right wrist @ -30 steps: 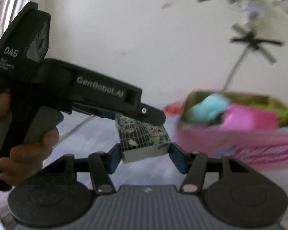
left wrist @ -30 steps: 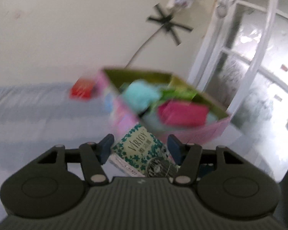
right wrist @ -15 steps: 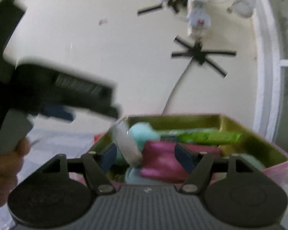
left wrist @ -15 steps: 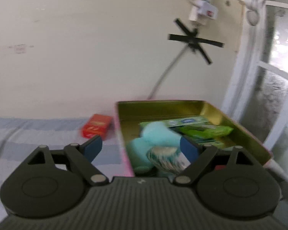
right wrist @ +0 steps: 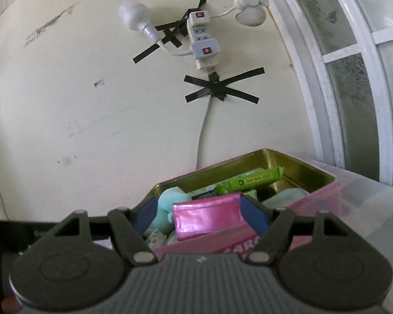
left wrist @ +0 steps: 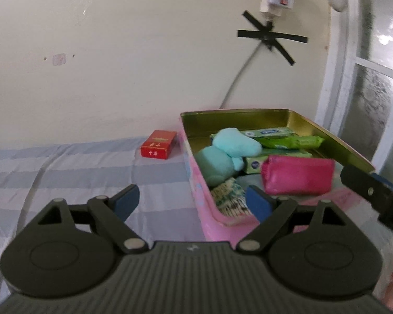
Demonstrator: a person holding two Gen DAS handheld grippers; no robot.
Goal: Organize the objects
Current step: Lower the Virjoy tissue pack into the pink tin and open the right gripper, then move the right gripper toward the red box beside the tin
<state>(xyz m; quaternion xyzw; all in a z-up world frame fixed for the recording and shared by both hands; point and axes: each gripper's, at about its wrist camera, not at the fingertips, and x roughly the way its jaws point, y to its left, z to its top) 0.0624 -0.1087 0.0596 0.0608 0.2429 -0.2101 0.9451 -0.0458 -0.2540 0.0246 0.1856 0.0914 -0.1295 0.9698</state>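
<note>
A pink tin (left wrist: 196, 183) with a gold inside stands open on the bed. In it lie a teal plush (left wrist: 233, 144), green packs (left wrist: 290, 141), a magenta pouch (left wrist: 298, 175) and, in the near corner, a green-and-white floral packet (left wrist: 226, 192). My left gripper (left wrist: 192, 201) is open over the tin's near left corner, holding nothing. My right gripper (right wrist: 197, 214) is open at the tin's (right wrist: 301, 164) near rim. The pouch (right wrist: 207, 218) shows between its fingers, lying loose in the tin. The floral packet (right wrist: 154, 236) peeks out lower left.
A red box (left wrist: 158, 147) lies on the striped sheet (left wrist: 78, 172) left of the tin, near the wall. A power strip (right wrist: 203, 39) and taped cable hang on the wall behind. A window frame (right wrist: 353, 78) stands right of the tin.
A second ago both grippers were shut on the floral packet in front of the tin. Now both are open and the packet lies in the tin's near corner.
</note>
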